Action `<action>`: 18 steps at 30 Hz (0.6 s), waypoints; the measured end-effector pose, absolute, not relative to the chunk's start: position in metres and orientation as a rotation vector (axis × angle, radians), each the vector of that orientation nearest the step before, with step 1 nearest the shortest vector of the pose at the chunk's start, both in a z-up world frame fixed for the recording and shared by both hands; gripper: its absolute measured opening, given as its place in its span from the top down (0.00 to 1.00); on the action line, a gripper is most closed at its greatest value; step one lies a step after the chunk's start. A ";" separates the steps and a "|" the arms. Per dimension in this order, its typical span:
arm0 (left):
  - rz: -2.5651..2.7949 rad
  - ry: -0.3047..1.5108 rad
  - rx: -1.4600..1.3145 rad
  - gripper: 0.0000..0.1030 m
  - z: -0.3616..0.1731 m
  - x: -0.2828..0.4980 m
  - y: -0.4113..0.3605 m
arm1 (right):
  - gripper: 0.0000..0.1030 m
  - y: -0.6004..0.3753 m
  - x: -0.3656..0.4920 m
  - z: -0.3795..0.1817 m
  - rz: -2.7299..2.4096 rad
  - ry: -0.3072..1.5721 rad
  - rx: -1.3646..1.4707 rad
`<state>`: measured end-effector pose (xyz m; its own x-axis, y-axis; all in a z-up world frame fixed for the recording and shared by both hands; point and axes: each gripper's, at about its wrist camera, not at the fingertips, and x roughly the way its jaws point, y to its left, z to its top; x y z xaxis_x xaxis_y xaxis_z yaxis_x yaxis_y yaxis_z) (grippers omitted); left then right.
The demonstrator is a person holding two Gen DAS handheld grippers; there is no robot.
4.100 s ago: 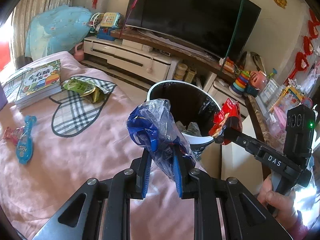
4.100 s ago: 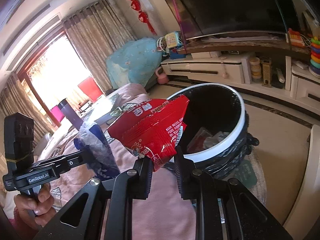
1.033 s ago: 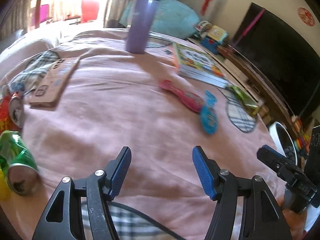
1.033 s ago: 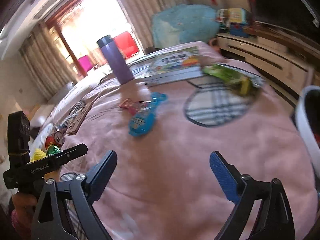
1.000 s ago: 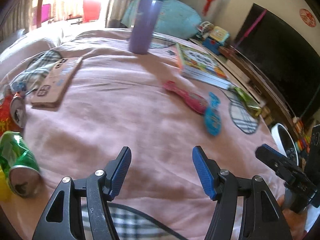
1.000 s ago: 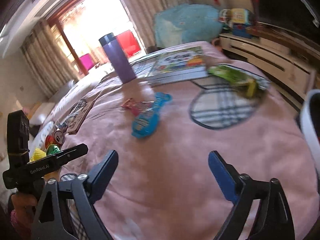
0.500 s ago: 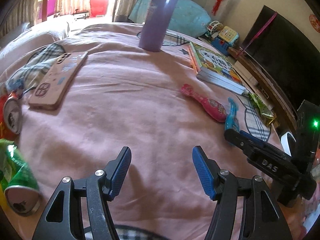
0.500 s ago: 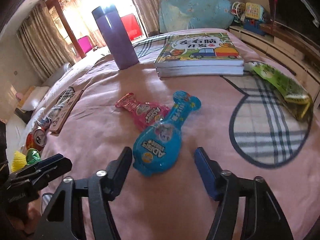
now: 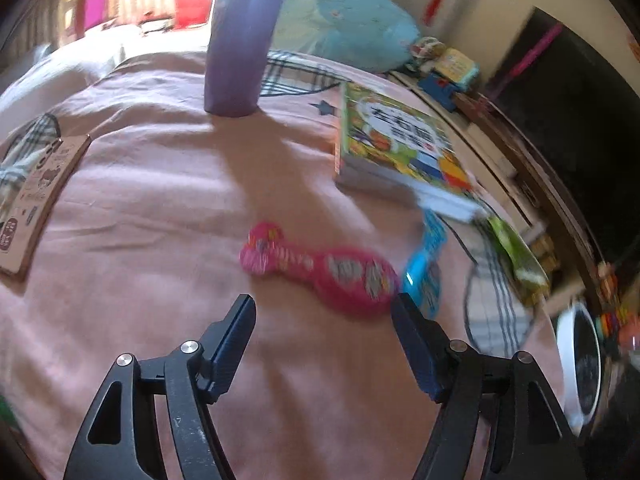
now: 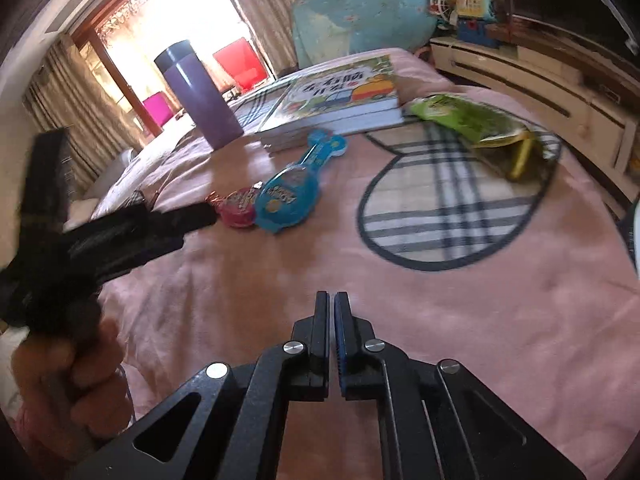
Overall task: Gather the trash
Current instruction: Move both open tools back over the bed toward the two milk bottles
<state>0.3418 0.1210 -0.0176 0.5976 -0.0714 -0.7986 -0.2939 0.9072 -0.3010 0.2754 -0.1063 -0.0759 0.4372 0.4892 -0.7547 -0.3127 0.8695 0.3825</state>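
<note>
A pink candy wrapper [image 9: 320, 268] lies on the pink bedspread just ahead of my open, empty left gripper [image 9: 324, 308]. A blue wrapper [image 9: 426, 268] lies right of it. In the right wrist view the blue wrapper [image 10: 292, 190] and pink wrapper [image 10: 236, 204] lie side by side, with the left gripper [image 10: 200, 216] reaching the pink one. A green snack bag [image 10: 476, 128] lies on a plaid patch. My right gripper [image 10: 332, 300] is shut and empty above the bedspread. The white-rimmed bin [image 9: 580, 364] stands at the bed's right edge.
A purple tumbler [image 9: 240, 36] stands at the back. A stack of picture books [image 9: 400, 152] lies beside the wrappers. A phone [image 9: 32, 196] lies at the left. A TV cabinet [image 10: 540, 76] runs beyond the bed.
My left gripper moved forward up to the pink wrapper. My right gripper closed from open and pulled back from the blue wrapper, turning toward the green bag.
</note>
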 end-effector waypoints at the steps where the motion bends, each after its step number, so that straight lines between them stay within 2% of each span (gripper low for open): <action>1: 0.143 0.932 -0.448 0.32 -0.021 0.348 0.123 | 0.95 -0.108 0.275 -0.075 0.502 0.998 0.201; 6: 0.165 0.930 -0.463 0.36 -0.032 0.375 0.128 | 0.95 -0.117 0.275 -0.068 0.510 0.981 0.222; 7: 0.157 0.925 -0.442 0.52 -0.034 0.379 0.128 | 0.95 -0.117 0.276 -0.068 0.510 0.979 0.223; 9: 0.096 0.925 -0.437 0.68 -0.038 0.381 0.124 | 0.94 -0.116 0.282 -0.067 0.509 0.979 0.230; 12: 0.052 0.917 -0.404 0.77 -0.040 0.374 0.124 | 0.94 -0.115 0.291 -0.065 0.508 0.977 0.234; 13: 0.028 0.918 -0.395 1.00 -0.039 0.371 0.126 | 0.93 -0.113 0.294 -0.065 0.511 0.978 0.239; 15: -0.020 0.940 -0.397 1.00 -0.041 0.364 0.132 | 0.89 -0.108 0.302 -0.065 0.526 0.986 0.255; 18: -0.092 0.967 -0.401 1.00 -0.047 0.350 0.145 | 0.68 -0.098 0.314 -0.066 0.543 0.993 0.267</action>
<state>0.3498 0.1452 -0.0467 0.5702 -0.2523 -0.7818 -0.1007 0.9230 -0.3714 0.3137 -0.0981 -0.0660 0.4285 0.5469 -0.7192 -0.3099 0.8367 0.4515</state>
